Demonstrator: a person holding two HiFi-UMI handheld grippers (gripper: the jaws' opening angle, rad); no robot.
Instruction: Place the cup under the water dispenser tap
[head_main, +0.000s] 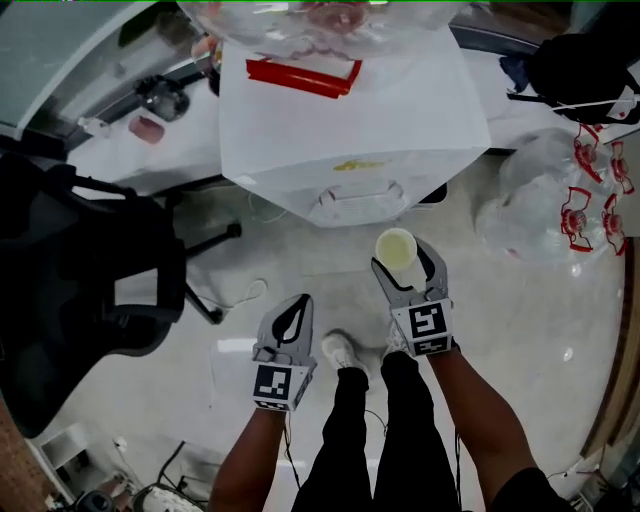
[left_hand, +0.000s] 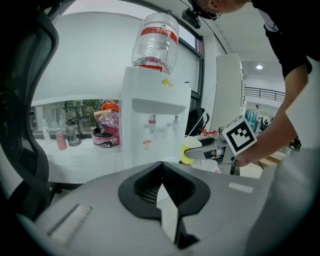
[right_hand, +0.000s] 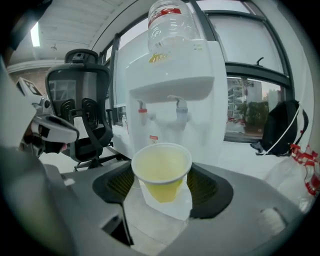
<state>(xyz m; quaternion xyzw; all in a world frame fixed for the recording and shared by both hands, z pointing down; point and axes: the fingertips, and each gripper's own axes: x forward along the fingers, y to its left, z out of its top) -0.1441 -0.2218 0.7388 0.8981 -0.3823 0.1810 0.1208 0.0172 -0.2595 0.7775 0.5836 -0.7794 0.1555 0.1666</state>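
Note:
A white water dispenser (head_main: 350, 130) with a clear bottle on top stands ahead of me on the floor. Its red tap (right_hand: 143, 112) and blue tap (right_hand: 181, 110) hang over the recess. My right gripper (head_main: 403, 258) is shut on a pale yellow cup (head_main: 396, 248), upright and empty, just in front of the dispenser's base. In the right gripper view the cup (right_hand: 161, 172) sits between the jaws, below the taps and short of them. My left gripper (head_main: 297, 303) hangs lower left, shut and empty, and from it the cup (left_hand: 189, 150) shows right of the dispenser (left_hand: 150, 120).
A black office chair (head_main: 80, 270) stands at the left. Clear bags of empty bottles (head_main: 570, 200) lie on the floor at the right, with a black backpack (head_main: 585, 70) behind them. My shoe (head_main: 345, 352) is between the grippers. A counter (left_hand: 75, 155) holds a jar and a pink cup.

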